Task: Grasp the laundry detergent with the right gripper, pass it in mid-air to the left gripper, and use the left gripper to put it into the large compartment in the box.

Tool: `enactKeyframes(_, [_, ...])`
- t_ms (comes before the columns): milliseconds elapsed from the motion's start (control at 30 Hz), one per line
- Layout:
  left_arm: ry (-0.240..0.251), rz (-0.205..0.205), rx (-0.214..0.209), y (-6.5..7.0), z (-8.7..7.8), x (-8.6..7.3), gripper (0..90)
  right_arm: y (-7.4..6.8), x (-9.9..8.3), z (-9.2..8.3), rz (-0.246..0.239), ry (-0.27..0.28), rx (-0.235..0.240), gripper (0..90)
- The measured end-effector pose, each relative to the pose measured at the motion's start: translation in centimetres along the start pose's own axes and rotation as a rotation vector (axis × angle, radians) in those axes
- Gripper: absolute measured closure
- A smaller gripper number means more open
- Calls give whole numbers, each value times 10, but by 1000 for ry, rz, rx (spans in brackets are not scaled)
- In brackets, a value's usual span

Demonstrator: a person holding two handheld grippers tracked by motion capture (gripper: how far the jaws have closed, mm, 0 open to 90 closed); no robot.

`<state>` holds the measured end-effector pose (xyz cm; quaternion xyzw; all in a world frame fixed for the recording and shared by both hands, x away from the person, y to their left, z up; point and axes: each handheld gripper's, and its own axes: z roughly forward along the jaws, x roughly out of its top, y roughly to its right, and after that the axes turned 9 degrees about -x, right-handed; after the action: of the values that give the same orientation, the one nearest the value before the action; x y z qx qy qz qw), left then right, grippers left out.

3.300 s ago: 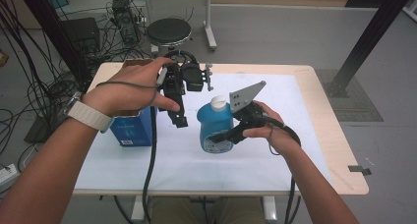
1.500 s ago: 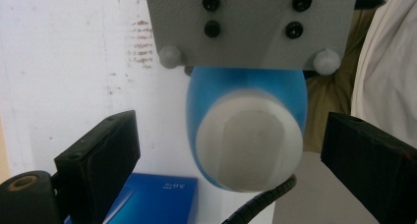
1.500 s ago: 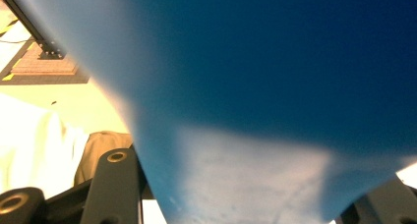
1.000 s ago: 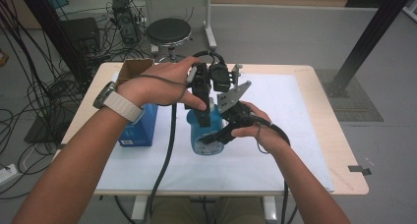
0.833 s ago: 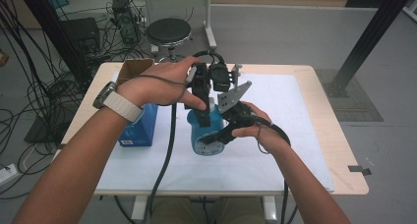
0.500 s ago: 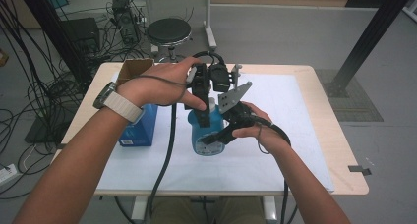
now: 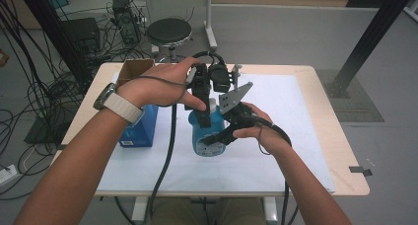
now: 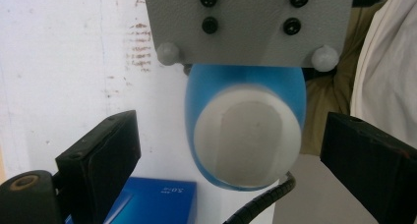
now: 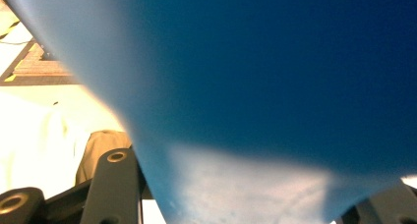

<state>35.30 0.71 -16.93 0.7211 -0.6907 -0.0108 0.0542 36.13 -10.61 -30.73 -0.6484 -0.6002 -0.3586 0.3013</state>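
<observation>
The right gripper point(image 7: 213, 138) has its jaws clamped on the blue plastic bottle point(image 7: 207, 136), steadying it upright mid-counter so the left gripper point(image 8: 236, 150), jaws spread wide, hangs directly over its white cap point(image 8: 247, 143), probably to grasp it; a blue carton point(image 7: 139, 130) stands beside.

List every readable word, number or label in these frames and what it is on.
"5.0" followed by tiny letters, perhaps "oz": on the blue box, seen upside down in the left gripper view; uncertain.
Round label on the blue bottle: too small to read.
White label on the blue box in the high view: too blurred to read.
</observation>
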Motion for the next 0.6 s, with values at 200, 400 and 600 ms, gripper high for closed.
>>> enactKeyframes(200, [4, 0, 1, 0, 0, 0, 85, 0, 0, 1, -1, -4, 1, 432])
enactKeyframes(400, [3, -1, -1, 0, 0, 0, 85, 0, 0, 1, 1, -3, 3, 432])
enactKeyframes(600, [3, 1, -2, 0, 1, 0, 85, 0, 0, 0, 1, -2, -1, 432])
